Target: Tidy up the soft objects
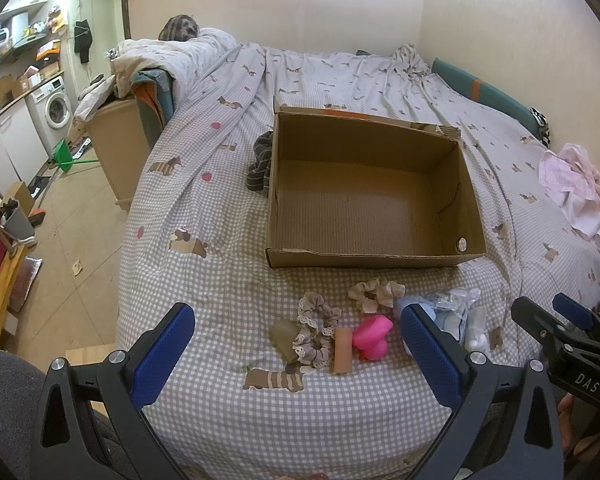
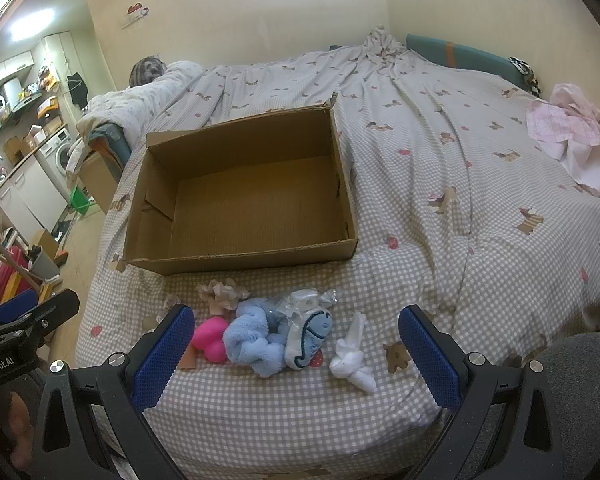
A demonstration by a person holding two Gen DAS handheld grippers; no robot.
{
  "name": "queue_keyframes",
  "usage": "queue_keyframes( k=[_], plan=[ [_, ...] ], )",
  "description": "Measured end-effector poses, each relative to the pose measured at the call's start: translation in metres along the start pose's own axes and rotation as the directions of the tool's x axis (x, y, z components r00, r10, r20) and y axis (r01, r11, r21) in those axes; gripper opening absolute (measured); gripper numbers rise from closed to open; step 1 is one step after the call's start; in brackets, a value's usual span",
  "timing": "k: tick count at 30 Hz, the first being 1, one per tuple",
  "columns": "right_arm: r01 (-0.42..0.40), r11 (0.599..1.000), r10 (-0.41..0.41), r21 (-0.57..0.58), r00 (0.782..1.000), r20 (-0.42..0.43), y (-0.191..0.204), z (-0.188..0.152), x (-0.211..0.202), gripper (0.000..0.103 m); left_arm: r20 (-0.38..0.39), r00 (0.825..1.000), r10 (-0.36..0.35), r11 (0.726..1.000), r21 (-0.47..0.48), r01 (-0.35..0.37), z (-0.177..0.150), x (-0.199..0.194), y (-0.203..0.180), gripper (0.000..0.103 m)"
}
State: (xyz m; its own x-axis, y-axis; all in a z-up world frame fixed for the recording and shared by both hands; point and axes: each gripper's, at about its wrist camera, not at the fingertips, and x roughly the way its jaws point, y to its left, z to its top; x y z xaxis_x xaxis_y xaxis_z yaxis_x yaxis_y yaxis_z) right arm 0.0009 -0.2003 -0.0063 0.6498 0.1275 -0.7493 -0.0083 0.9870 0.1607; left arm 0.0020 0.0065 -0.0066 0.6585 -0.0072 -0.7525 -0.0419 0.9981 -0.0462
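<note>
Hovering over the near edge of the bed (image 1: 204, 208), the left gripper (image 1: 298, 354) and right gripper (image 2: 296, 354) both stand with fingers spread wide, grasping nothing. The soft items lie in a loose row just before the empty box (image 1: 364, 258), none yet inside it.

Risks, as judged: the items are crowded. The lace scrunchie (image 1: 318, 334) touches a tan strip (image 1: 342, 350) and sits just beside the pink toy (image 1: 372, 336), so a wide close could gather two things at once or push one aside. The blue plush (image 2: 252, 336) presses against a plastic packet (image 2: 304, 300); a pinch there may catch the film and slip. The quilt is loose and could be nipped by a low grasp.

View differences: the left view shows the lace scrunchie and a striped cloth (image 1: 260, 162) behind the box, largely hidden from the right. The right view alone shows the white cloth (image 2: 354, 356) and blue plush clearly.
</note>
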Motion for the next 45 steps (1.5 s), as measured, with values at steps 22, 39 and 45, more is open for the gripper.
queue_keyframes(
  k=[22, 39, 45],
  plan=[
    [-0.002, 1.000, 0.002, -0.006, 1.000, -0.003, 0.0009, -0.0013, 0.0012, 0.103, -0.005, 1.000, 0.005, 1.000, 0.002, -0.005, -0.0013, 0.0005, 0.0033, 0.102],
    [-0.003, 1.000, 0.003, -0.005, 1.000, -0.009, 0.0027, -0.0017, 0.0020, 0.103, -0.014, 1.000, 0.018, 1.000, 0.002, -0.017, -0.0066, 0.0006, 0.0020, 0.102],
    [-0.002, 1.000, 0.001, -0.009, 1.000, -0.009, 0.0030, -0.0022, 0.0026, 0.103, -0.015, 1.000, 0.019, 1.000, 0.002, -0.019, -0.0053, 0.0002, 0.0009, 0.102]
  ],
)
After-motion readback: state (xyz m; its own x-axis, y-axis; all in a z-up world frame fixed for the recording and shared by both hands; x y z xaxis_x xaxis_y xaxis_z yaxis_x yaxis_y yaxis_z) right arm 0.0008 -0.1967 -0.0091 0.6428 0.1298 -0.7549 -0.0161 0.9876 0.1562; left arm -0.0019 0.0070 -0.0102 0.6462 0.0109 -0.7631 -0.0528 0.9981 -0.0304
